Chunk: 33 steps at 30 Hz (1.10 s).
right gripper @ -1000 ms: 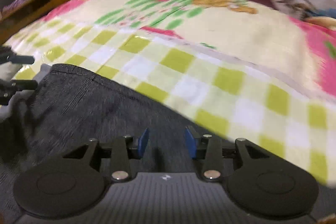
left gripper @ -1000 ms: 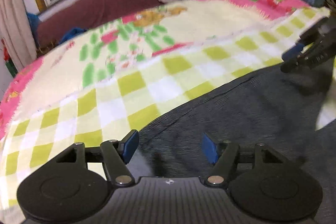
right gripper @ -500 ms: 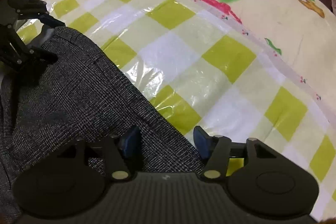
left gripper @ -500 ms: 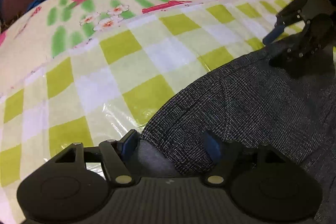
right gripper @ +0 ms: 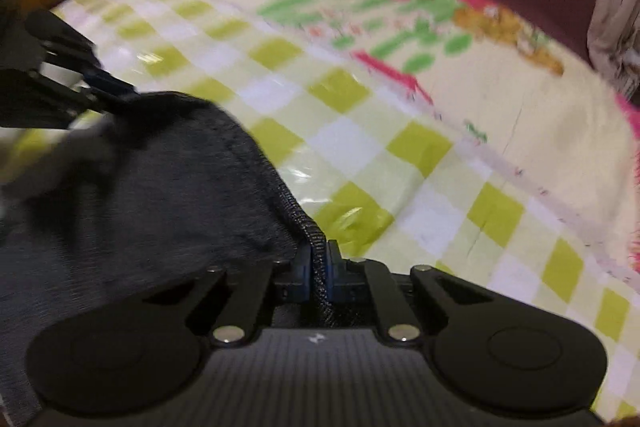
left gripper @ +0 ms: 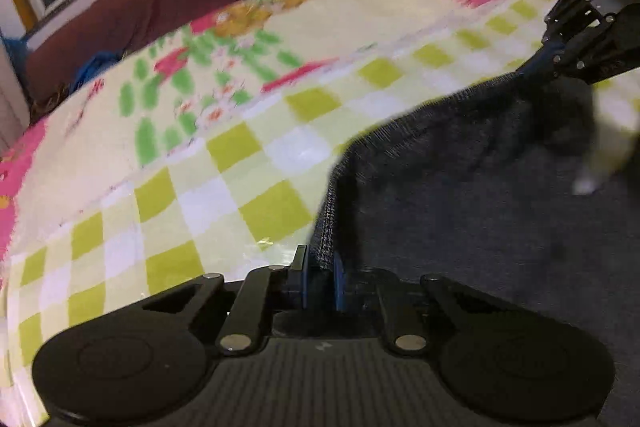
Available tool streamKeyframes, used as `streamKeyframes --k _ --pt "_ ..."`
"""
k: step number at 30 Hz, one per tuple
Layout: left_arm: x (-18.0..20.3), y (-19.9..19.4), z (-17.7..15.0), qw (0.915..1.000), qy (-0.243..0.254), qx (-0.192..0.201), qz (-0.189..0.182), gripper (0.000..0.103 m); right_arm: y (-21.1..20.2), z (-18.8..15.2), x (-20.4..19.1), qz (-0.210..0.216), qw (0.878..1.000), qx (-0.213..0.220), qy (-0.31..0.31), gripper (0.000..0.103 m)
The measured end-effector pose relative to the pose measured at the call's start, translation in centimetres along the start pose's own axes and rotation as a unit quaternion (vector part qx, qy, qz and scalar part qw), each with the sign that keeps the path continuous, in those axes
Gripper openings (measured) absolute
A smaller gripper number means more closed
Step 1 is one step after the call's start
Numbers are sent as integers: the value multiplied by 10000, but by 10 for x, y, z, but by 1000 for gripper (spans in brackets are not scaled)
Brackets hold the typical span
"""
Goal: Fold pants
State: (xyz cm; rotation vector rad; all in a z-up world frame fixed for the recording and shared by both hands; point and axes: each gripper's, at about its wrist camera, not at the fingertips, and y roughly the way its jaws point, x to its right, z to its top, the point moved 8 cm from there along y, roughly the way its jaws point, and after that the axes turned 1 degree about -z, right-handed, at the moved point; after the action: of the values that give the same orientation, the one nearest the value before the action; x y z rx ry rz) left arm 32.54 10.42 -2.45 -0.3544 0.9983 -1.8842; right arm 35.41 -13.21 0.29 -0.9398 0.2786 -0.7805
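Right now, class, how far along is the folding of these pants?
Early. Done: the left gripper and right gripper are each shut on an edge of the dark pants. In hand: that edge is raised off the checked cover. Left: no finished fold shows yet.

Each camera sits right behind its own gripper and looks forward and down along the fingers, very close to the bed cover. The left view has the right gripper at two o'clock. The right view has the left gripper at ten o'clock. Both show the dark pants and the checked cover.
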Motion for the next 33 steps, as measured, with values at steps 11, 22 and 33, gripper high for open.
streamKeyframes --k 11,22,33 --pt "106 -112 -109 9991 -302 162 -236 25 -107 -144 -136 92 9968 -73 785 4" --pt "86 -126 -170 9879 -1527 153 232 41 -72 -125 -221 -195 9984 364 -393 23" --pt "65 -128 -166 9781 -1961 693 -86 70 -2 -63 -298 91 9894 812 -1201 51"
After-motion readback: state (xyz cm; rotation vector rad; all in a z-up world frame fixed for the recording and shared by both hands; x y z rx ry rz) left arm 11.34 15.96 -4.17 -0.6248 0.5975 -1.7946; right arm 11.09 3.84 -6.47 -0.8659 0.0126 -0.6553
